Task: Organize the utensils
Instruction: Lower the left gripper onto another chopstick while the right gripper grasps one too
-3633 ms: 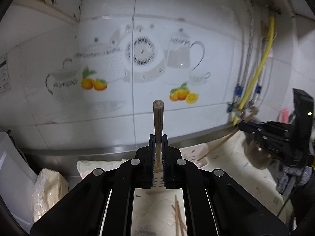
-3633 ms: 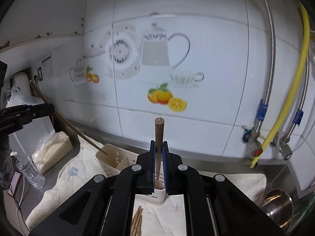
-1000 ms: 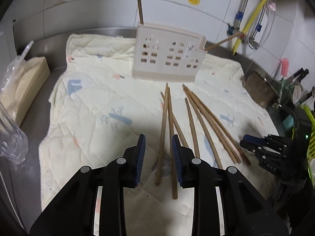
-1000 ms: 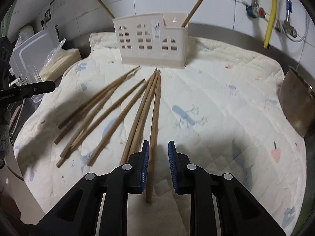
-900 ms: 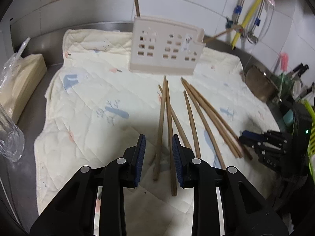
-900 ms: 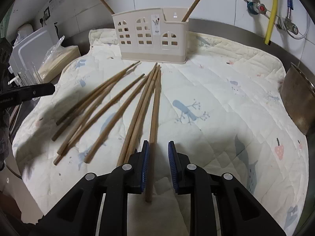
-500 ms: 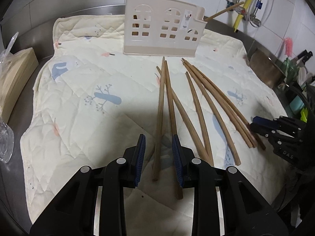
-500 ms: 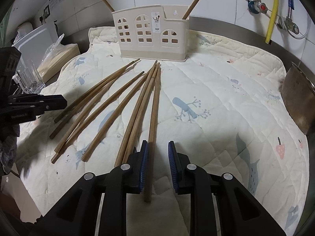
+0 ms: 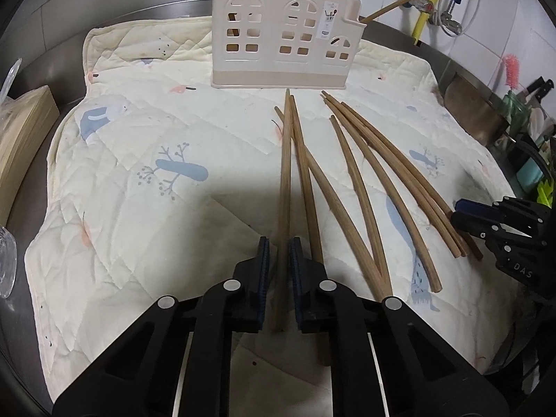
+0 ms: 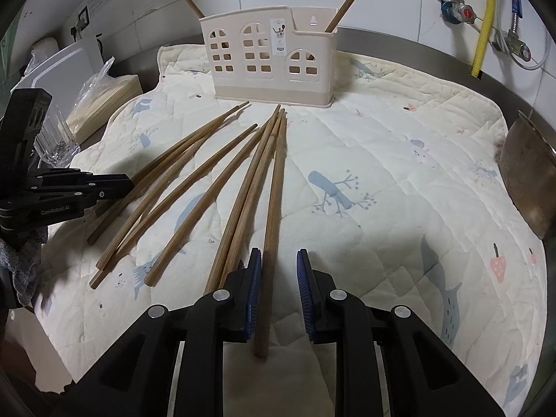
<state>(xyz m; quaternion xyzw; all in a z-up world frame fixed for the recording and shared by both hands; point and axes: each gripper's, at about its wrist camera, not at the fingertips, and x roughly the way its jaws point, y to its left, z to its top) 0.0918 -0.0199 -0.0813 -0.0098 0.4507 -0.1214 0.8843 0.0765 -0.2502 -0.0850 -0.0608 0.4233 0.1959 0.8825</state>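
Observation:
Several wooden chopsticks (image 9: 351, 173) lie fanned on a quilted cream mat (image 9: 139, 160); they also show in the right wrist view (image 10: 208, 180). A beige holder (image 9: 283, 55) stands at the mat's far edge with two chopsticks leaning in it; it also shows in the right wrist view (image 10: 271, 66). My left gripper (image 9: 279, 243) is open, its jaws straddling the thick end of the leftmost chopstick (image 9: 285, 180). My right gripper (image 10: 277, 257) is open, with a chopstick (image 10: 274, 187) between its jaws near the left pad.
A metal pot (image 10: 528, 187) sits at the mat's right edge. A drinking glass (image 10: 55, 139), a bagged beige block (image 10: 104, 100) and a white board (image 10: 66, 66) stand to the left. Pipes and a yellow hose (image 10: 484, 17) run along the tiled wall.
Both grippers have let go of chopsticks they held up at the wall, which now stand in the holder. Both have come down low over the mat, each with a lying chopstick between its open jaws.

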